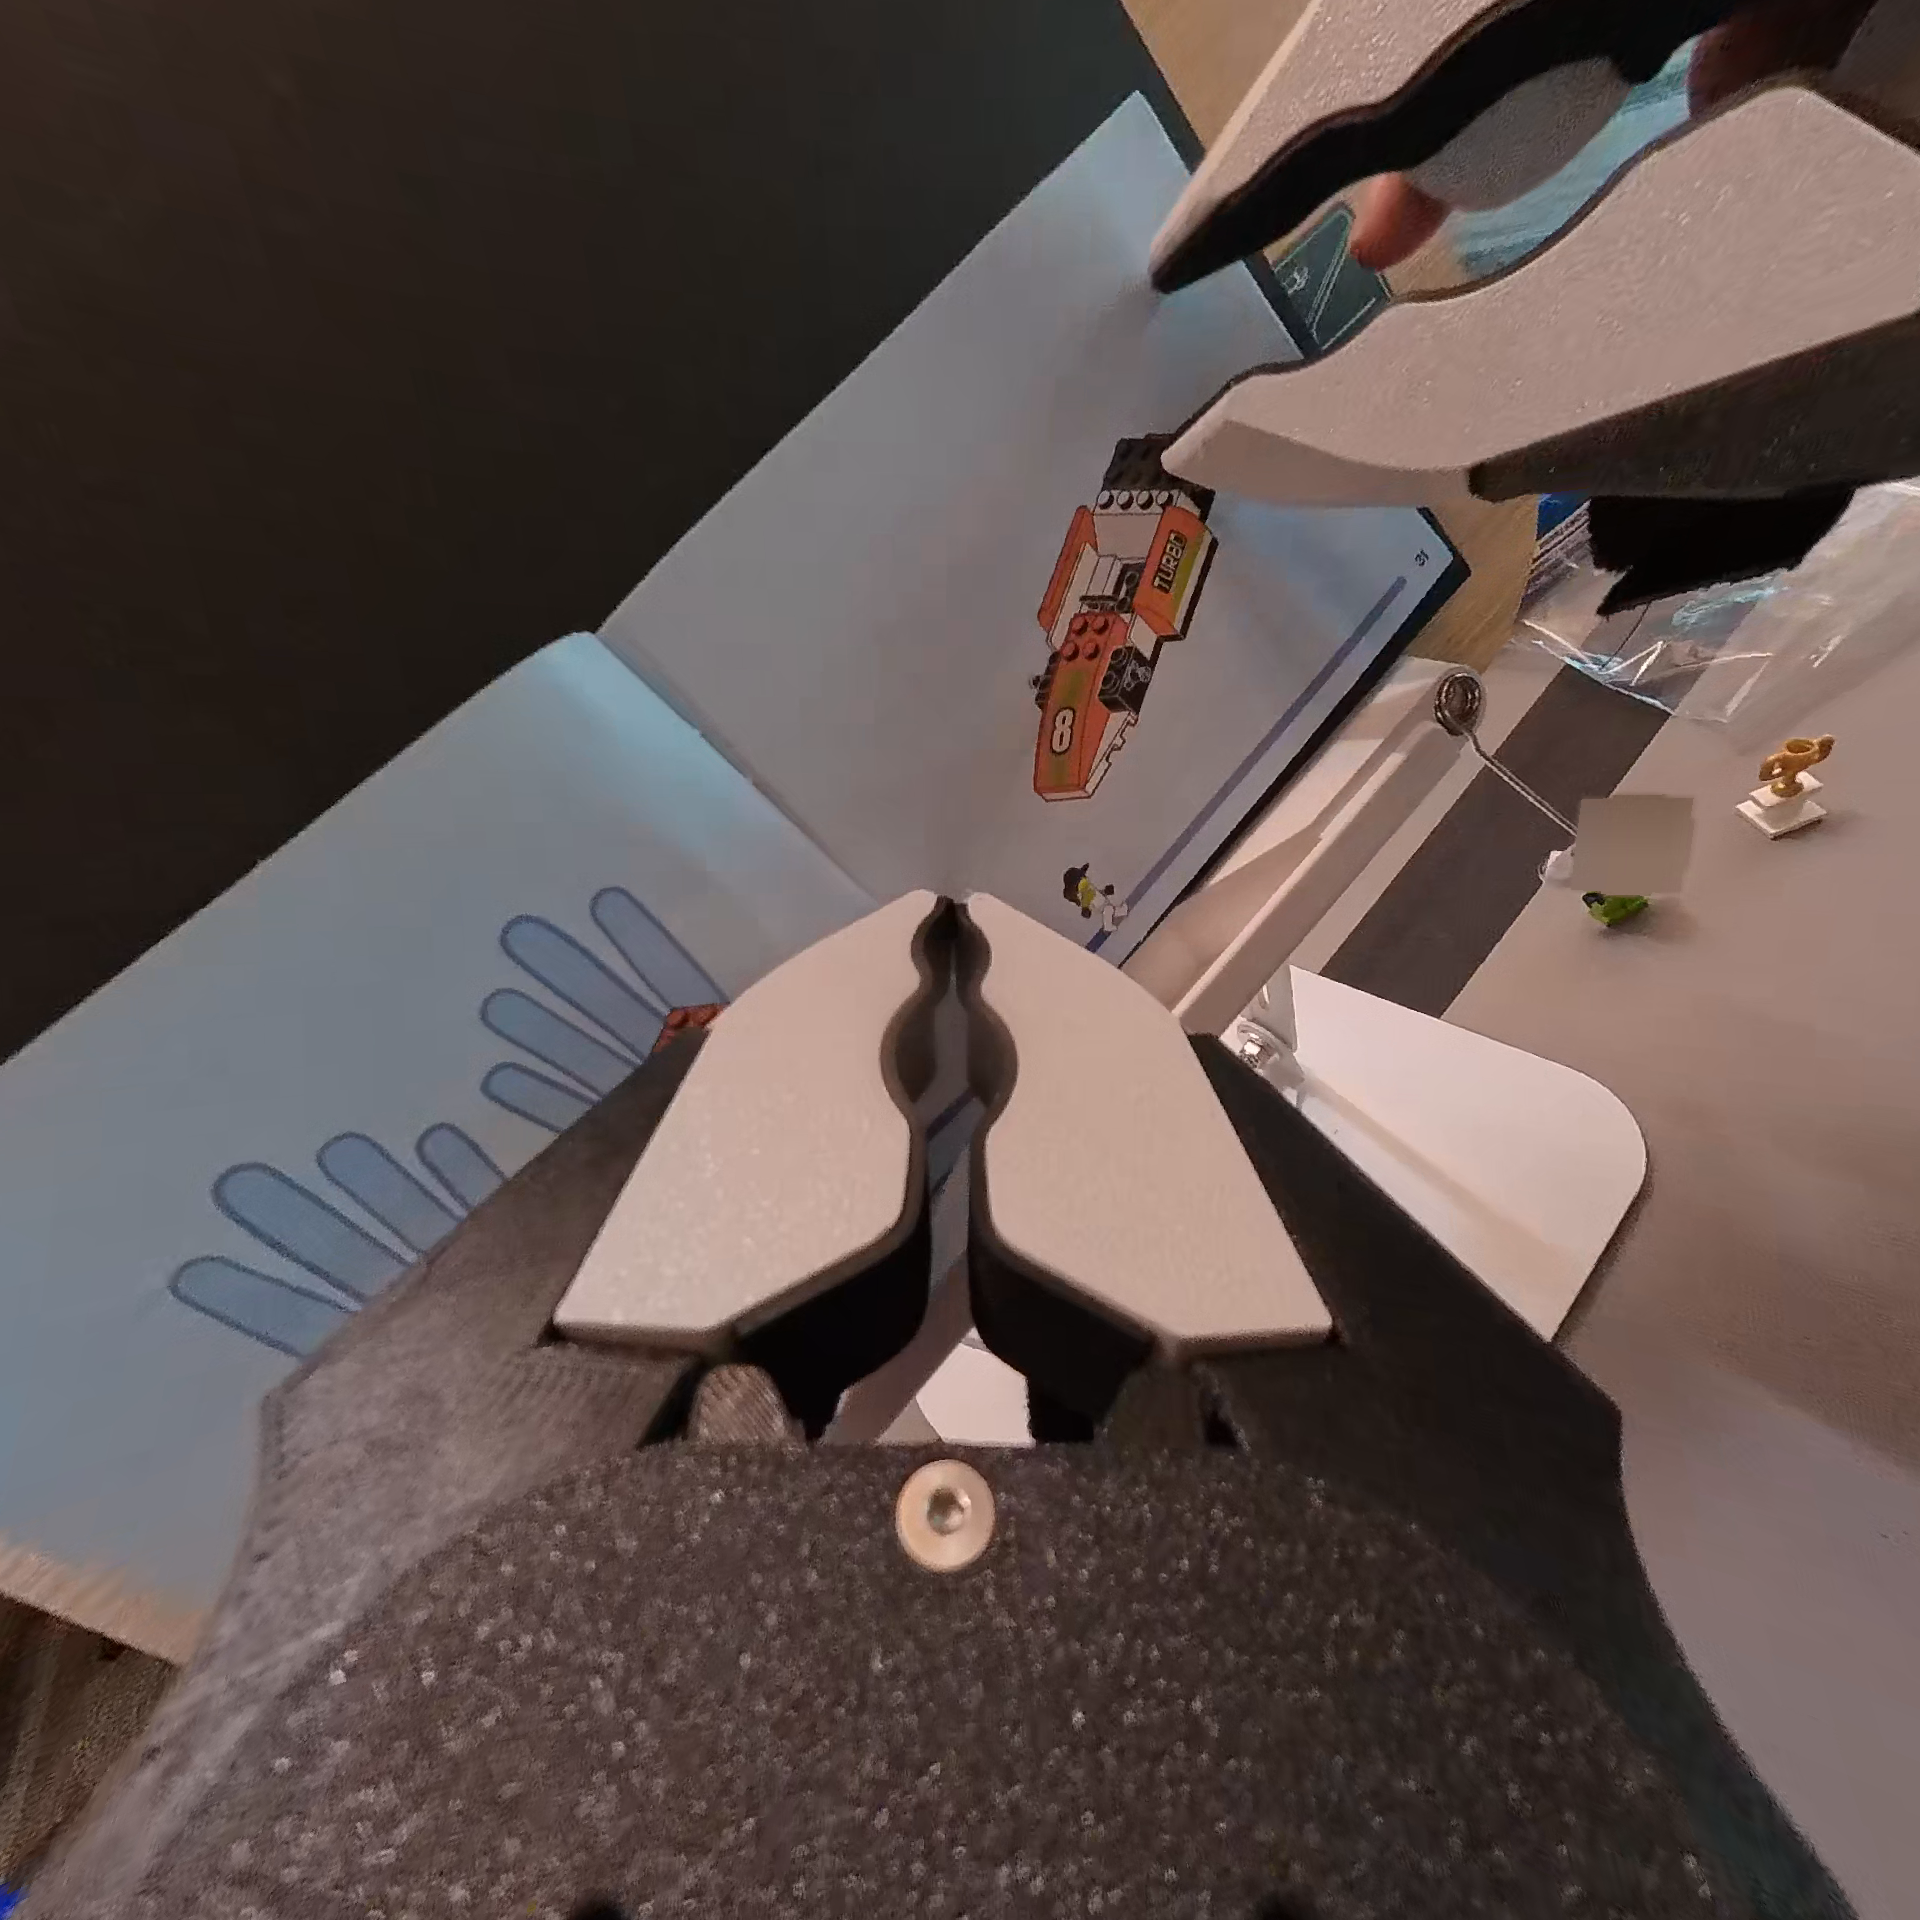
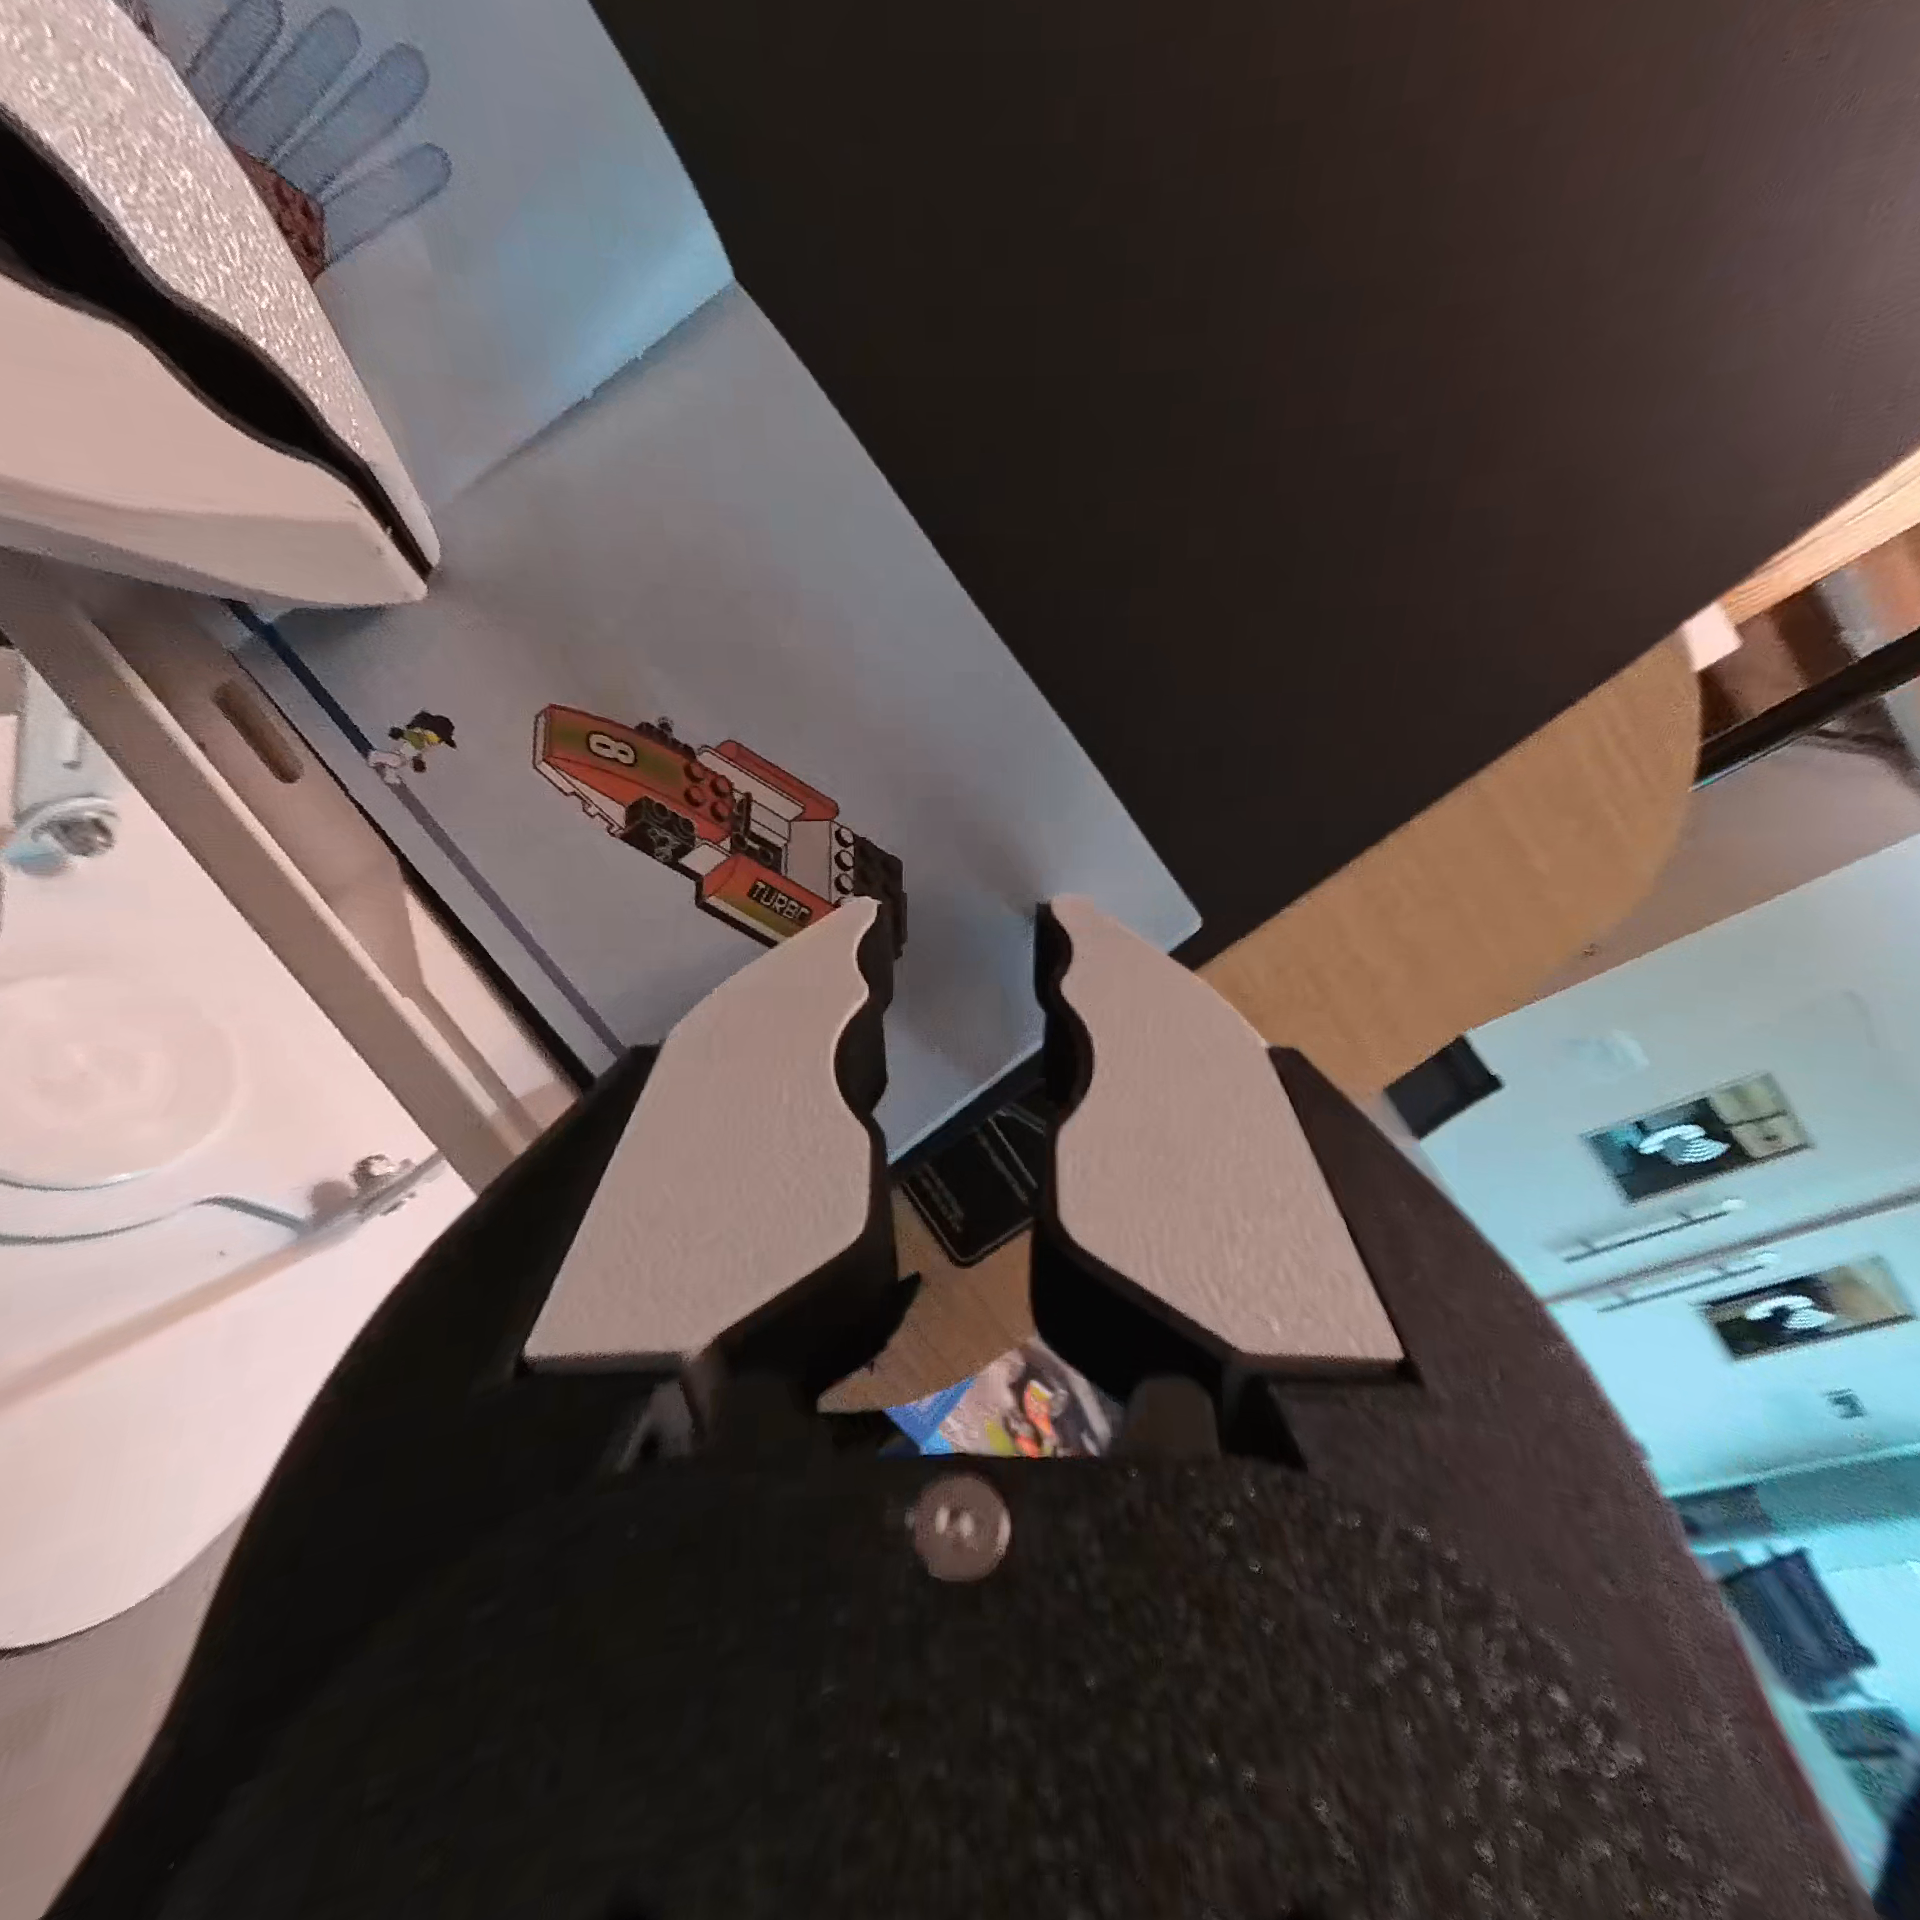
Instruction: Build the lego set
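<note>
The left hand-held gripper (image 1: 948, 914) is seen clenched, its two pale fingertips pressed together with nothing visible between them, and it is held just above the fold of an open instruction booklet (image 1: 727, 644). The booklet is propped upright on a white stand (image 1: 1455, 1174), whose rounded base rests on the grey desk (image 1: 1766, 1091). On the booklet's right page a drawing of an orange, white and black boat (image 1: 1117, 634) is printed, with a small drawn figure (image 1: 1086, 891) below it; blue elongated shapes (image 1: 447, 1122) are printed on the left page. The right hand-held gripper (image 2: 956, 920) is seen released, a clear gap being left between its fingers, and it is pointed at the outer edge of the same page, close to the boat drawing. Nothing is held in it. In the left wrist view a few lego pieces are found on the desk, well apart from both grippers: a gold trophy on a white base (image 1: 1789, 784) and a small green piece (image 1: 1616, 906), with a white card (image 1: 1633, 844) on a thin wire holder between them and the stand. A crumpled clear plastic bag (image 1: 1714, 623) lies further back.
</note>
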Motion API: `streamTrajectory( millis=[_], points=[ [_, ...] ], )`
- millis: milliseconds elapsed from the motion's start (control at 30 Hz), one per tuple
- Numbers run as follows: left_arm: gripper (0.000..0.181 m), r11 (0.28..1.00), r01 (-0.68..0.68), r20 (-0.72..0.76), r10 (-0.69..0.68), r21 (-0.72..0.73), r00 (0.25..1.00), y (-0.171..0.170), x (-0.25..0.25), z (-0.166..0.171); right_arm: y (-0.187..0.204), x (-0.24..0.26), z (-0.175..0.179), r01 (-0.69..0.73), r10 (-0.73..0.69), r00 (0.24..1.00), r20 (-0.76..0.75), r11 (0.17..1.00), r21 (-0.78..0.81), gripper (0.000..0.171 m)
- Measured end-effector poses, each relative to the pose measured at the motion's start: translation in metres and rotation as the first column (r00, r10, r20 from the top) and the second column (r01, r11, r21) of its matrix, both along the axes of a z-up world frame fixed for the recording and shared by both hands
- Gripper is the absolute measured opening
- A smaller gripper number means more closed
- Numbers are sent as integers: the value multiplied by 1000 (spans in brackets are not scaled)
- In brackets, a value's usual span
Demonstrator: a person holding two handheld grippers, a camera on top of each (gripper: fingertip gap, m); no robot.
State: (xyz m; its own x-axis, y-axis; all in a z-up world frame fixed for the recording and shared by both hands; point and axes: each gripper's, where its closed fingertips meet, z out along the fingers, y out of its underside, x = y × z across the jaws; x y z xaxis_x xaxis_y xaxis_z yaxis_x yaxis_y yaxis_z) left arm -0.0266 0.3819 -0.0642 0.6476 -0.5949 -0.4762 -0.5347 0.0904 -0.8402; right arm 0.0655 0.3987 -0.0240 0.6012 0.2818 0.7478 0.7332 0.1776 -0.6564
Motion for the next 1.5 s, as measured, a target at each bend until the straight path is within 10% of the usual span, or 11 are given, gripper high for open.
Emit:
streamTrajectory(
  millis=[300, 933, 1100, 1500],
  points=[
    [0, 1000, 2, -15, -2, -4, 1000, -1, 0, 1, 0, 0, 2, -21, 15, 998, -59, 995, -95, 45],
    [0, 1000, -7, -5, 7, -8, 1000, -1, 1, 0, 1, -2, -5, 3, -14, 990, -137, 997, -82, 0],
    [0, 1000, -15, -17, 15, 0, 1000, -2, 1, 0, 4, 4, 6, 21, -26, 994, -110, 999, -44, 42],
    [0, 1000, -17, -4, 17, -1, 1000, 1, 2, 2, 10, 7, 8, 15, -27, 982, -188, 998, -63, 18]
  ],
)
